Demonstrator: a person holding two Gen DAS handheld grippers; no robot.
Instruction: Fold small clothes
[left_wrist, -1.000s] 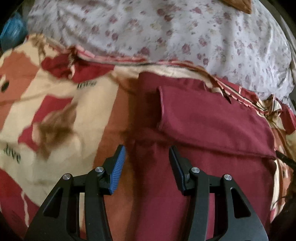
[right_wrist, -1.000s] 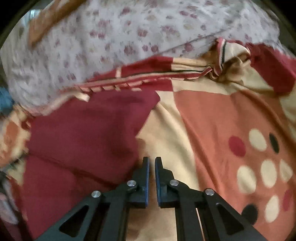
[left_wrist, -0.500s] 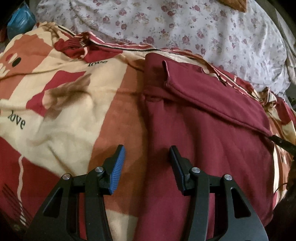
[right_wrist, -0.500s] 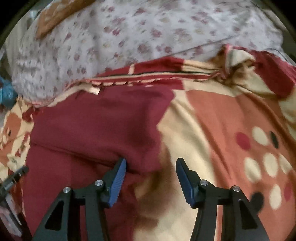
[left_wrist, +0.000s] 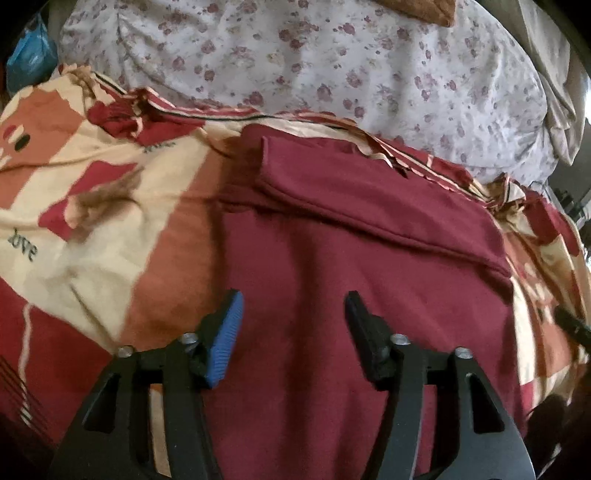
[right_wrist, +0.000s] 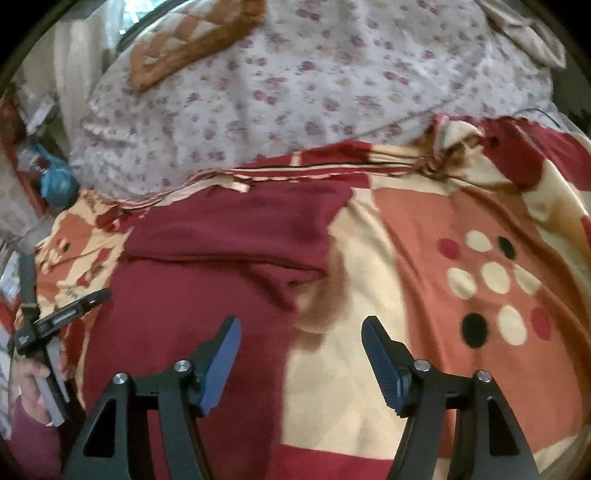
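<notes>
A maroon garment (left_wrist: 351, 277) lies flat on the patterned blanket, its far edge folded over into a band (left_wrist: 369, 192). My left gripper (left_wrist: 293, 299) hovers over the garment's near left part. Its jaws are opening and there is nothing between the blue pads. In the right wrist view the same garment (right_wrist: 221, 240) fills the left half. My right gripper (right_wrist: 301, 325) hangs above its right edge, where maroon meets cream blanket. Those jaws are opening too and hold nothing.
The blanket (right_wrist: 461, 221) is red, cream and orange with dots, and spreads to both sides. A floral sheet (left_wrist: 332, 66) heaps up behind it, with a brown quilted cushion (right_wrist: 192, 44) on top. A blue bag (left_wrist: 29, 55) sits far left. A hand (right_wrist: 31, 387) shows at the left edge.
The right gripper went from shut to wide open and drew back from the garment's right edge. The left gripper's jaws widened and it shifted over the garment. The cloth lies still.
</notes>
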